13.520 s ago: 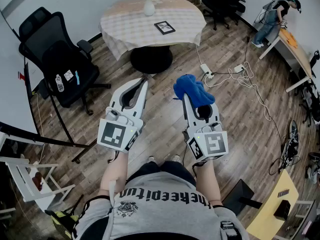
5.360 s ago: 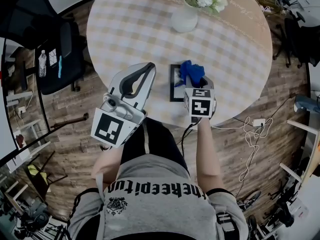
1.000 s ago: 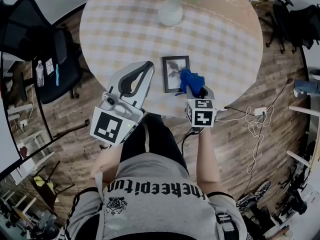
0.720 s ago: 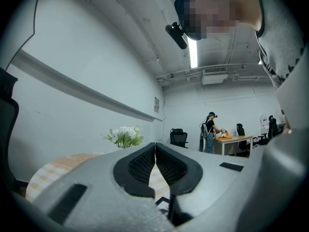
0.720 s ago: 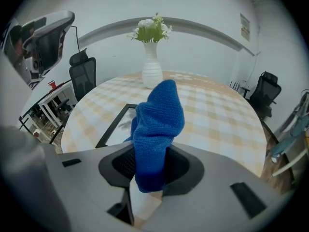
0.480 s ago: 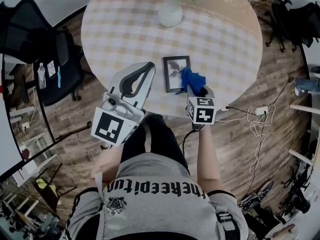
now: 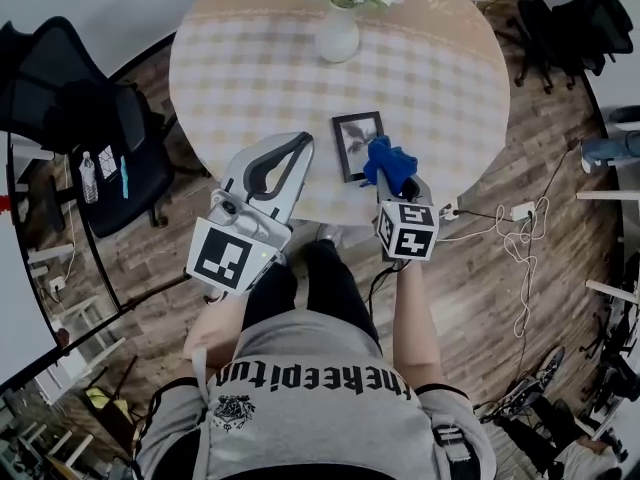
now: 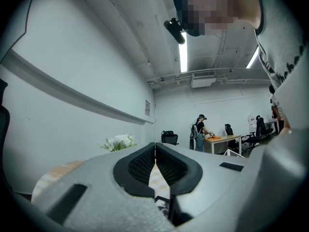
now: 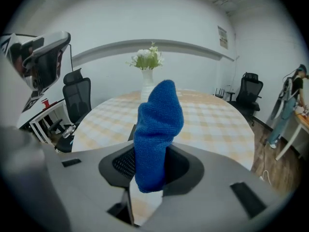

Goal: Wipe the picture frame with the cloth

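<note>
Two grippers, and one of everything else

There is a left gripper (image 7: 300, 144) and a right gripper (image 7: 396, 182). One blue cloth (image 7: 390, 162) sits between the right jaws. Just past them is one picture frame (image 7: 355, 140), then one vase (image 7: 337, 40), on one bench (image 7: 250, 58).

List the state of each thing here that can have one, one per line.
Left tongs: shut, empty.
Right tongs: shut on the blue cloth.
Blue cloth: bunched up, clamped.
Picture frame: lying flat on the table.
Flower vase: upright.
</note>
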